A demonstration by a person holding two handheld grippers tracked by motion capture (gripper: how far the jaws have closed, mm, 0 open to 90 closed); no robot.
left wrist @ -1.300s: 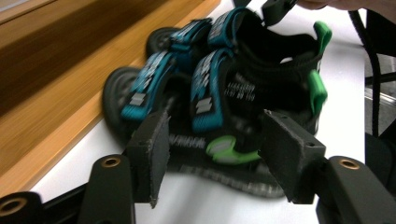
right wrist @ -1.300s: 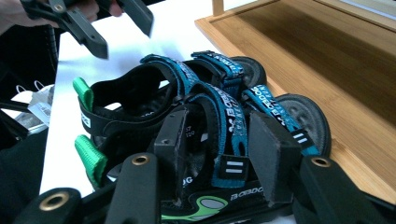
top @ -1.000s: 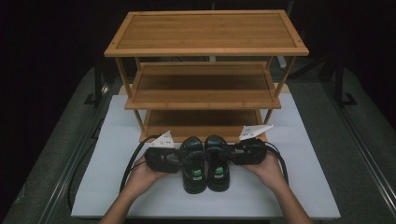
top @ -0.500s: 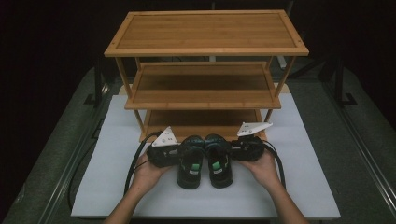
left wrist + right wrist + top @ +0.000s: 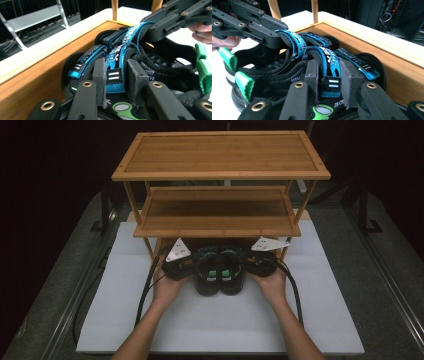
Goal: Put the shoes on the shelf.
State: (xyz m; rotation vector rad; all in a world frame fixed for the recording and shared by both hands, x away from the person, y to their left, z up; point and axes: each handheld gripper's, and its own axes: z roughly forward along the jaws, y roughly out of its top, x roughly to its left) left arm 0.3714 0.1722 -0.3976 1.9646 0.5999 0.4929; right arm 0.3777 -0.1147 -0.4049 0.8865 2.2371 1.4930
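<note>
Sandals (image 5: 219,272) strap print reads perhaps "BODY".

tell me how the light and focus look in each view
High view: dim and slightly soft, black surroundings, the bamboo rack shading the sandals. Left gripper view: brighter, blue straps fairly crisp, background hazy. Right gripper view: straps sharp, pale shelf edge nearly washed out.

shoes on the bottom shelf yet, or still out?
Partly in: the shoes' toes sit under the rack's bottom shelf edge, heels out over the white mat.
</note>
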